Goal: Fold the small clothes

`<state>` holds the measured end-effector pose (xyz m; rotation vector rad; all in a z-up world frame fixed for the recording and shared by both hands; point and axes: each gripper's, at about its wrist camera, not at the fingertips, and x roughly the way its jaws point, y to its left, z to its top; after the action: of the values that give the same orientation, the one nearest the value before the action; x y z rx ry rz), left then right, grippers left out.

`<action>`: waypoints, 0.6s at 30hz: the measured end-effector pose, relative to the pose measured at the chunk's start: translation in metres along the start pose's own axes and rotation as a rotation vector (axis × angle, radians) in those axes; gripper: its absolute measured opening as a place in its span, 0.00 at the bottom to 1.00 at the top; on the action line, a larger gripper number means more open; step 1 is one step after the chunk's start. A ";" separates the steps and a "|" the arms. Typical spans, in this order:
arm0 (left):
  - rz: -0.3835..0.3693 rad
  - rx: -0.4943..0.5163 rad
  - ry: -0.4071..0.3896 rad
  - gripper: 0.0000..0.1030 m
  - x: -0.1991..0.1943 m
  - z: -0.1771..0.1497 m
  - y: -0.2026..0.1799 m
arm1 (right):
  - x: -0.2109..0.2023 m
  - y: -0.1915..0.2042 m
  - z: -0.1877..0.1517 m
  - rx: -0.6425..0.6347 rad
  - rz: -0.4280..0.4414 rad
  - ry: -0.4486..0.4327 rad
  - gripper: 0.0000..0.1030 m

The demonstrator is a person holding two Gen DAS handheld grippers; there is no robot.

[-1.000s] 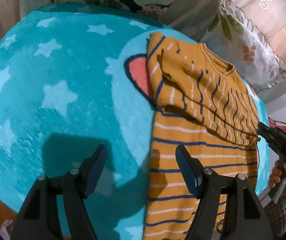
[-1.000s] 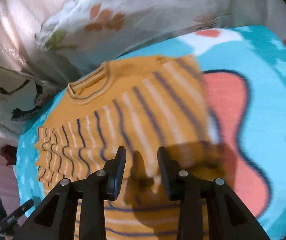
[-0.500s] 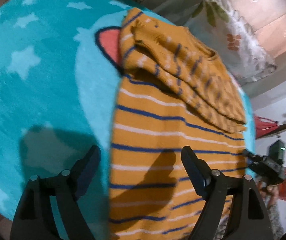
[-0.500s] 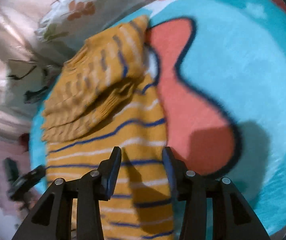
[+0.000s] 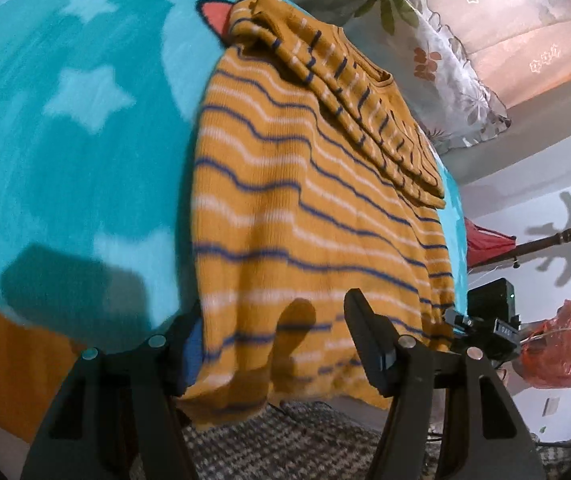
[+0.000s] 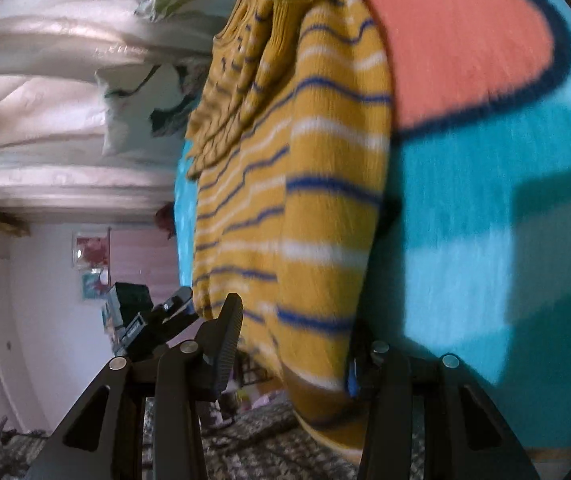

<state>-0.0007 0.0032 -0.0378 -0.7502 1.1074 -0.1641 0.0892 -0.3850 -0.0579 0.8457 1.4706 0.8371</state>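
Both claws are straddling the striped sweater's [image 5: 285, 208] hem at 6 o'clock, left claw [image 5: 273, 340] half-open after closing, right claw [image 6: 293, 344] half-open, neither gripping, readying the fold.

Teal star-patterned blanket [image 5: 85, 128], floral ruffled pillow [image 5: 441, 68], red plastic bag [image 5: 565, 348], pale curtain [image 6: 45, 72]
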 end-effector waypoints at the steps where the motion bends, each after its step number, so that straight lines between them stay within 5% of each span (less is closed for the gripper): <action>1: -0.010 -0.009 0.002 0.62 -0.002 -0.006 0.001 | 0.002 0.000 -0.004 -0.009 0.004 0.027 0.45; 14: -0.004 -0.096 0.075 0.62 0.018 -0.051 0.011 | 0.027 -0.005 -0.031 -0.053 -0.024 0.192 0.46; 16: 0.004 -0.115 0.081 0.51 0.019 -0.054 0.014 | 0.032 -0.008 -0.036 -0.058 -0.032 0.221 0.46; 18: 0.015 -0.135 0.083 0.22 0.019 -0.055 0.018 | 0.037 -0.009 -0.038 -0.059 -0.033 0.242 0.46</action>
<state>-0.0431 -0.0173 -0.0757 -0.8616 1.2121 -0.1092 0.0491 -0.3579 -0.0811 0.6926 1.6569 0.9793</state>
